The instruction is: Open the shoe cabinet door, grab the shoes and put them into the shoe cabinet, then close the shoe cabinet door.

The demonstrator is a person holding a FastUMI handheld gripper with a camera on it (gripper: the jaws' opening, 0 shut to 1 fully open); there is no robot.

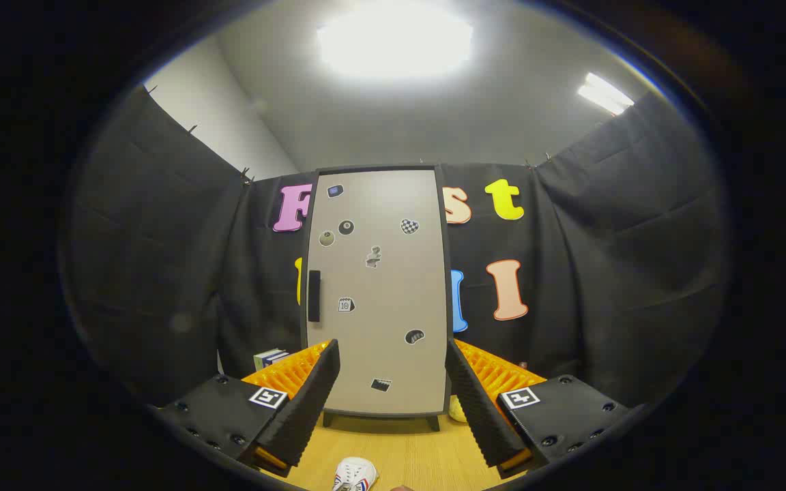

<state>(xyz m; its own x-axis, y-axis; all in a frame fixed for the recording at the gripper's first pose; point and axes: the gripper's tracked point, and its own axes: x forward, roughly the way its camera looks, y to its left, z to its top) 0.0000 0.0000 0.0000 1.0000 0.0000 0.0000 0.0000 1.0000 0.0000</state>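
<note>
Gripper view: my gripper (pixel 393 402) has its fingers spread wide apart with nothing between them, the two ribbed inner faces framing the lower middle of the frame. Straight ahead, beyond the fingers, stands the shoe cabinet (pixel 379 290), a tall narrow box in the centre of the frame, its long axis upright and its door (pixel 383 273) closed flat toward me. A dark vertical handle (pixel 314 296) sits on the door's left edge at mid height, and small stickers are scattered over the panel. The cabinet rests on short legs on the wooden table (pixel 406 450), with its right edge just inside my right finger and its left edge just behind my left one. Between the fingers and the cabinet foot there is a bare strip of tabletop. At the bottom centre of the frame a white shoe (pixel 355 475) lies on the table, closer to me than the fingertips, cut off so I cannot tell which way it points. A small stack of books (pixel 270 357) sits at lower left beside the cabinet, and a yellow object (pixel 457 409) peeks out by its right foot.
</note>
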